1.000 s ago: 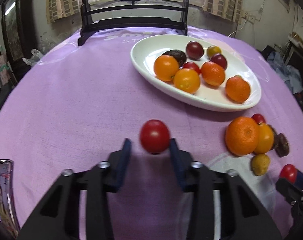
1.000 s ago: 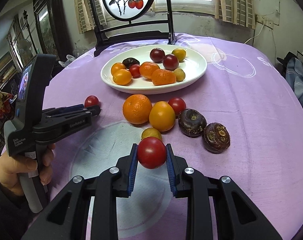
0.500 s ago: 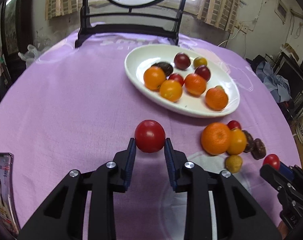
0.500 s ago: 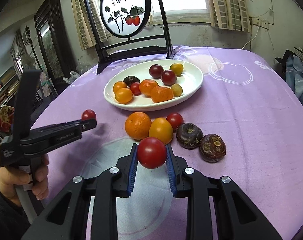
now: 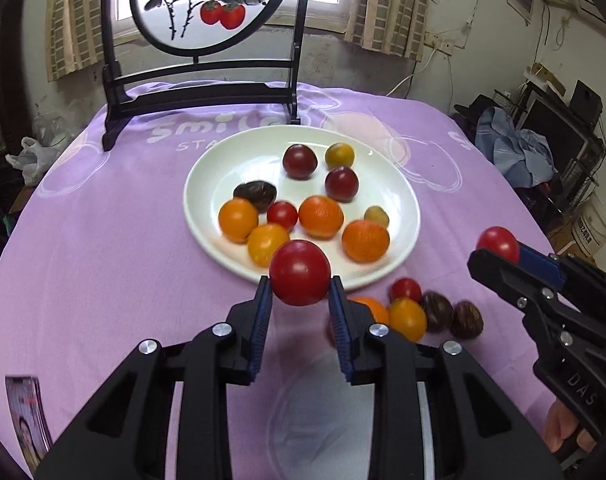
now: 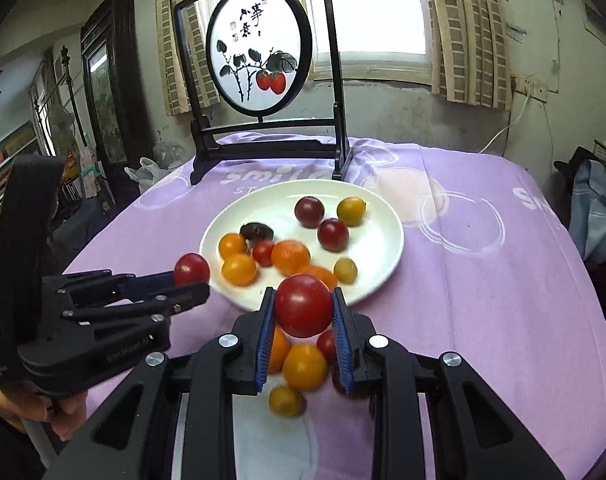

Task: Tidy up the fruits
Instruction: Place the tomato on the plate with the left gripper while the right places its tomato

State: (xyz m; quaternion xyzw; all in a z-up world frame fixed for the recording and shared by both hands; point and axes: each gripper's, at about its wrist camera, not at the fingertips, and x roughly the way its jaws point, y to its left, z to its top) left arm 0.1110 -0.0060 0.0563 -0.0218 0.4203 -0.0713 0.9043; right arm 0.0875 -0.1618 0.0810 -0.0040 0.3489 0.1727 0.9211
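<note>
A white plate [image 5: 399,184] [image 6: 383,216] on the purple tablecloth holds several oranges, tomatoes and dark fruits. My left gripper [image 5: 300,300] is shut on a red tomato [image 5: 300,272] and holds it in the air above the plate's near rim. My right gripper [image 6: 303,320] is shut on another red tomato [image 6: 303,305], also in the air near the plate's front edge. Each gripper shows in the other's view: the right gripper [image 5: 497,250] and the left gripper [image 6: 191,276]. Loose fruit lies on the cloth below: an orange [image 5: 377,310], a yellow-orange fruit [image 6: 305,366], a small tomato [image 5: 405,289] and two dark fruits [image 5: 467,319].
A black stand with a round painted screen [image 5: 207,4] [image 6: 259,46] stands behind the plate. A magazine [image 5: 25,416] lies at the table's near left edge. A small yellow fruit [image 6: 285,400] lies near the front. Clutter and furniture surround the table.
Both grippers have risen and moved forward toward the plate, each still holding its tomato. The left gripper closed on its tomato a second ago and has lifted it off the cloth.
</note>
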